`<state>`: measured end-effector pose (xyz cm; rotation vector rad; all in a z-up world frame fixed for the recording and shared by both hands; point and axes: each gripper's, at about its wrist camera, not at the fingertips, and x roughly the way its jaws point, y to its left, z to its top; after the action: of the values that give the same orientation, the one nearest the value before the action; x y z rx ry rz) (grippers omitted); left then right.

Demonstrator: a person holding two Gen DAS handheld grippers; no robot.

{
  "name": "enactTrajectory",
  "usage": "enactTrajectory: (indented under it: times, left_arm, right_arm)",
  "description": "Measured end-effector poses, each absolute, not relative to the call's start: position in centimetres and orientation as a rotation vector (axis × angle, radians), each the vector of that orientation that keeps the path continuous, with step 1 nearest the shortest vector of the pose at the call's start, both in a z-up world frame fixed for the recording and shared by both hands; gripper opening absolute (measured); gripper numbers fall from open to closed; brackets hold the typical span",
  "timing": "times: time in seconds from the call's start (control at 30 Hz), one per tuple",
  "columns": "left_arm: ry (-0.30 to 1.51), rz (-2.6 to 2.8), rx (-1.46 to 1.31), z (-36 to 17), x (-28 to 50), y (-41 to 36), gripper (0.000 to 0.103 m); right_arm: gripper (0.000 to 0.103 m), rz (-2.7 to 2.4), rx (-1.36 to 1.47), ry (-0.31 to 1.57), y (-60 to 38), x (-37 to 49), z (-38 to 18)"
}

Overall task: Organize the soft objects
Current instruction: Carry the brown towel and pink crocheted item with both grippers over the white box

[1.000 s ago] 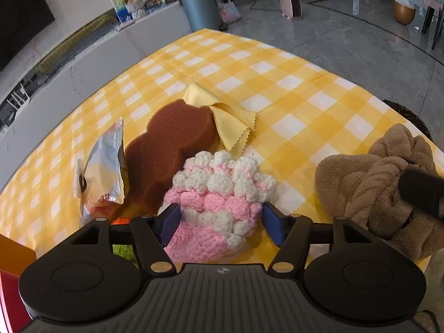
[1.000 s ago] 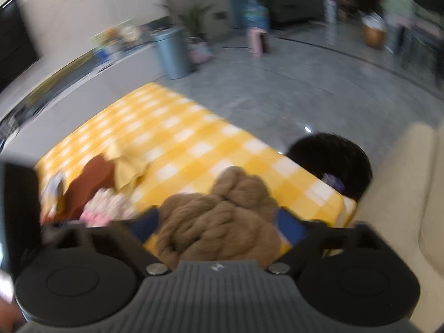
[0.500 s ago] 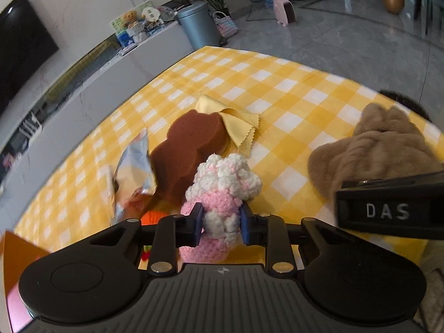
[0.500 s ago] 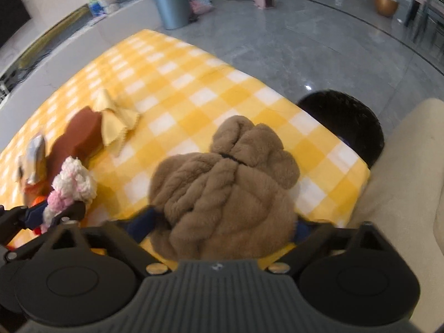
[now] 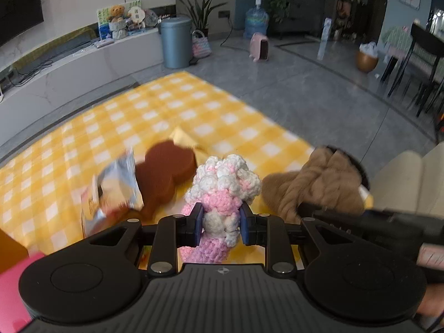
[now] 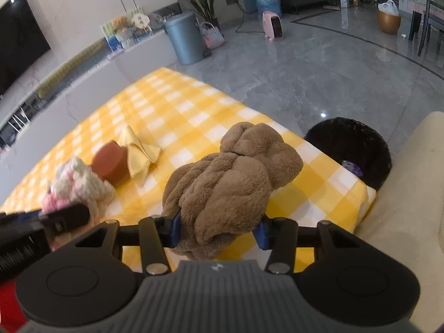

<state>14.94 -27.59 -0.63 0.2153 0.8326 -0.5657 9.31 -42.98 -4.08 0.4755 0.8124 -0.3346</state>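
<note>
Standing upright, the pink-and-white crochet piece [image 5: 222,191] runs lengthwise from 6 to 12 o'clock, clamped at its middle between the left hand-held gripper [image 5: 220,223] pads above the checked table [image 5: 166,105]. At 3 o'clock, the brown fleece bundle [image 6: 230,177] stretches toward 1 o'clock, with the right hand-held gripper [image 6: 219,229] closing on its near end.

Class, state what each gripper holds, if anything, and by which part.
Left gripper: pink-and-white crochet piece, pinched mid-body. Right gripper: jaws closing around the brown fleece bundle's near end.
</note>
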Motion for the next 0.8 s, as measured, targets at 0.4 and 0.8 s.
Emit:
enactTrajectory:
  times: [0.4, 0.8]
  left_arm:
    - [0.709, -0.381, 0.134, 7.4, 17.3, -16.5, 0.029]
    - [0.657, -0.132, -0.033, 9.8, 12.7, 0.6, 0.029]
  right_arm:
    - [0.049, -0.266, 0.419, 0.68, -40.7, 9.0, -1.4]
    - [0.049, -0.094, 0.358, 0.394, -33.2, 6.5, 6.2]
